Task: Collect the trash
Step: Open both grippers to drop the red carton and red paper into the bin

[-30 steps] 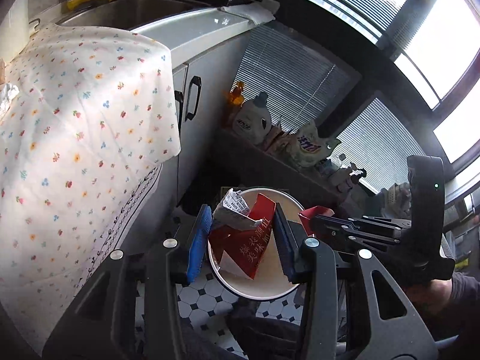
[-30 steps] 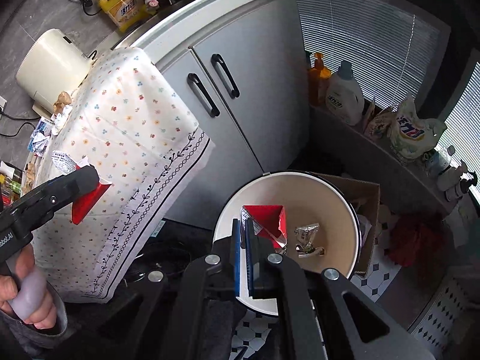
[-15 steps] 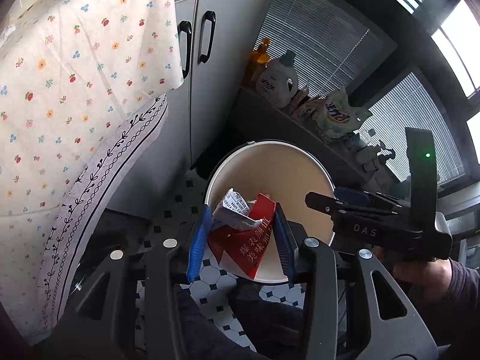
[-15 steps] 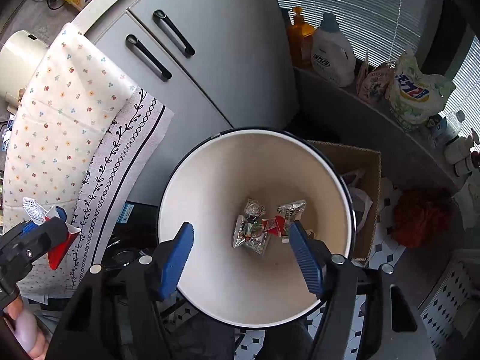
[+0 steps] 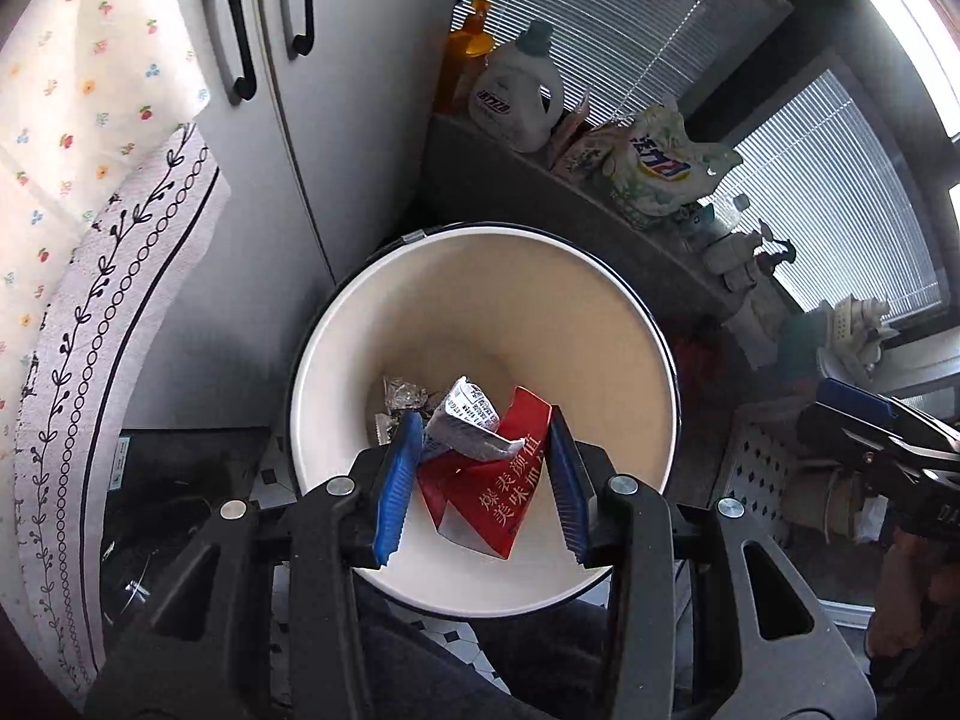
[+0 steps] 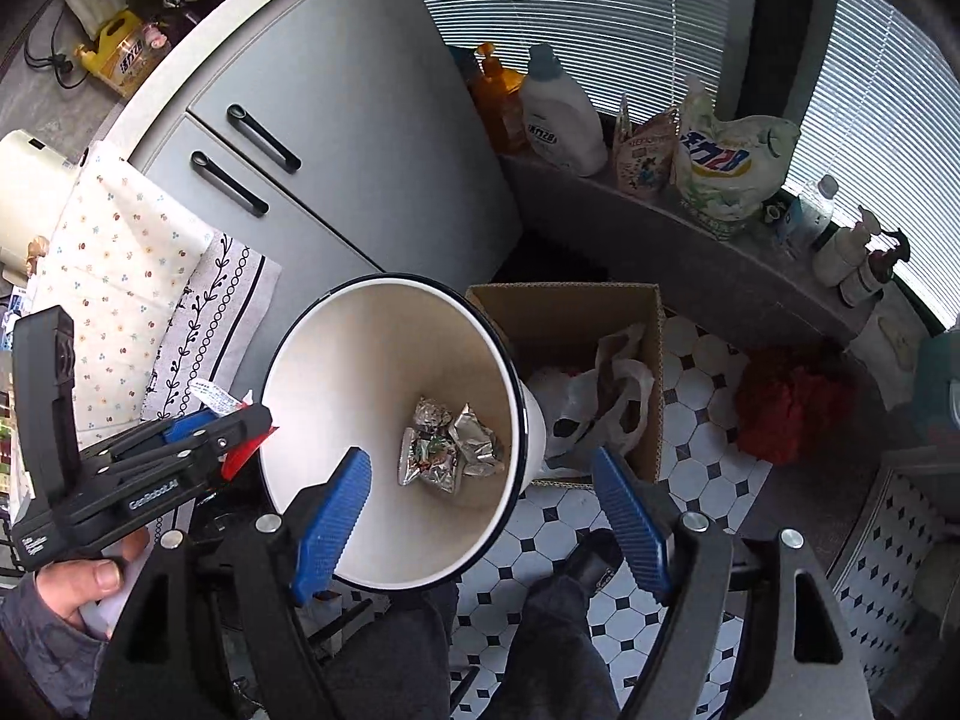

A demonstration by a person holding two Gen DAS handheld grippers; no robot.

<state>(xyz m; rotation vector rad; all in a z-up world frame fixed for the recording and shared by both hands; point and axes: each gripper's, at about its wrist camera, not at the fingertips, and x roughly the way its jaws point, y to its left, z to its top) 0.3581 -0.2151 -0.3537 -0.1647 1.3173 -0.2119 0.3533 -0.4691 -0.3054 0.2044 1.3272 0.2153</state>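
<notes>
A white trash bin with a dark rim (image 5: 600, 324) (image 6: 336, 360) stands on the tiled floor. Several crumpled foil wrappers (image 6: 447, 444) (image 5: 403, 393) lie at its bottom. My left gripper (image 5: 483, 480) is shut on a red carton (image 5: 492, 495) with a crumpled white wrapper (image 5: 471, 423), held over the bin's near side. It also shows in the right wrist view (image 6: 234, 420) at the bin's left rim. My right gripper (image 6: 480, 510) is open and empty above the bin's near right edge.
A cardboard box (image 6: 564, 330) with a plastic bag (image 6: 600, 396) stands right of the bin. Grey cabinet doors (image 6: 336, 138) and a floral cloth (image 5: 90, 138) are to the left. Detergent bottles (image 6: 558, 114) sit on a ledge behind. A red cloth (image 6: 792, 408) lies on the floor.
My right gripper opened, dropped its red scrap into the bin and drew back to the right. My left gripper moved with the carton over the bin.
</notes>
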